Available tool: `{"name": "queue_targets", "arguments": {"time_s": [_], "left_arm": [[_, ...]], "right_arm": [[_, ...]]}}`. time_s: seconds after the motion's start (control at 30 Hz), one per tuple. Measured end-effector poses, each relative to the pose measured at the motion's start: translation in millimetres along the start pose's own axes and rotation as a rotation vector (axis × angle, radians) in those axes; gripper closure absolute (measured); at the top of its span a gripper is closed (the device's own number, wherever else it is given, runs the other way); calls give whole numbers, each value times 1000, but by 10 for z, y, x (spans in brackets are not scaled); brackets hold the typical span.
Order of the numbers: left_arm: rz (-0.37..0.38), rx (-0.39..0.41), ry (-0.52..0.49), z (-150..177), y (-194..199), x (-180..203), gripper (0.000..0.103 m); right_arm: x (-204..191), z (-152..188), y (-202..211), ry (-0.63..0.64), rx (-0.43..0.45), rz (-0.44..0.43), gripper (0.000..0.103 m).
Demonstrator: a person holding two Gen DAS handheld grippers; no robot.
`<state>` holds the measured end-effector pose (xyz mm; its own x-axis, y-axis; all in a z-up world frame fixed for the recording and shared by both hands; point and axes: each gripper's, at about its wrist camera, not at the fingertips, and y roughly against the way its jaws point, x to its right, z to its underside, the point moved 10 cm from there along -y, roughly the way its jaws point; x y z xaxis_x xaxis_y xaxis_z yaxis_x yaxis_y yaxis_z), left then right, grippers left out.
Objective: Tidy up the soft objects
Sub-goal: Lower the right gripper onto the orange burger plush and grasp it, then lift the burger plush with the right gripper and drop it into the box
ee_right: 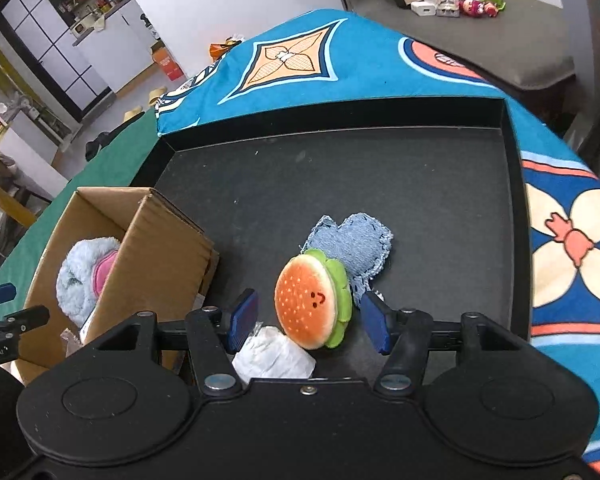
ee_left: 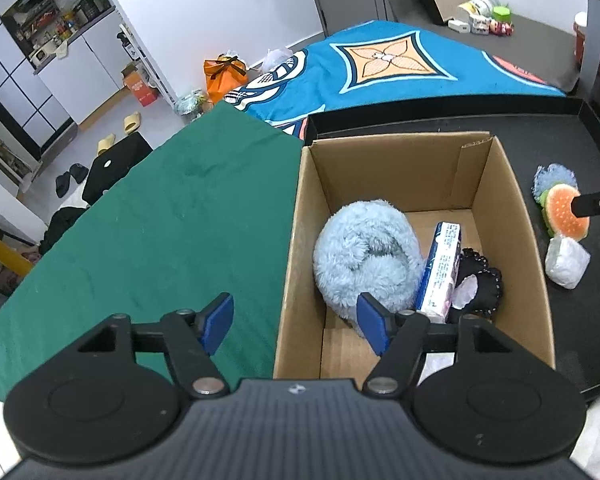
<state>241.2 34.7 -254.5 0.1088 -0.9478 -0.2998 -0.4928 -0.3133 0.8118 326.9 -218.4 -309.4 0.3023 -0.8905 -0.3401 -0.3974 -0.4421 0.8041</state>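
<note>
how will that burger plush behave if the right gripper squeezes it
The burger plush looks stuffed and fuzzy, so it would probably squash and grip well. It seems light, likely lifting easily. Leaning on its edge, it may topple if nudged.

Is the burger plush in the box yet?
Out: the burger plush lies on the black tray, beside the box.

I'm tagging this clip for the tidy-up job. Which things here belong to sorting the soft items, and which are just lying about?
Part of the job:
cardboard box
fluffy blue toy
burger plush
denim patch
white bundle
black tray

Lying about:
slippers
orange bag
green cloth
</note>
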Motion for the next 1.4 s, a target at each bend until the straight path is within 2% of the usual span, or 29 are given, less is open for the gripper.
{"name": "queue_targets", "arguments": {"time_s": [0.13, 0.2, 0.23, 0.47, 0.97, 1.2, 1.4], "left_arm": [[-10, -18, -33, 2, -68, 56, 36], [-13, -22, -44, 9, -92, 83, 36], [-19, -23, -51, 10, -104, 90, 36], [-26, -37, -79, 11, -147, 160, 36], [-33, -38, -83, -7, -19, 81, 36], [-41, -47, -48, 15, 53, -51, 36], [-26, -43, -17, 36, 131, -128, 36]], "right_arm": [[36, 21, -118, 5, -21, -9, 51], [44, 31, -166, 16, -33, -11, 57], [45, 45, -189, 24, -41, -10, 66], [49, 64, -191, 48, -46, -1, 77], [-111, -91, 135, 58, 31, 20, 78], [-247, -154, 286, 68, 68, 45, 78], [-365, -251, 488, 67, 137, 52, 78]]}}
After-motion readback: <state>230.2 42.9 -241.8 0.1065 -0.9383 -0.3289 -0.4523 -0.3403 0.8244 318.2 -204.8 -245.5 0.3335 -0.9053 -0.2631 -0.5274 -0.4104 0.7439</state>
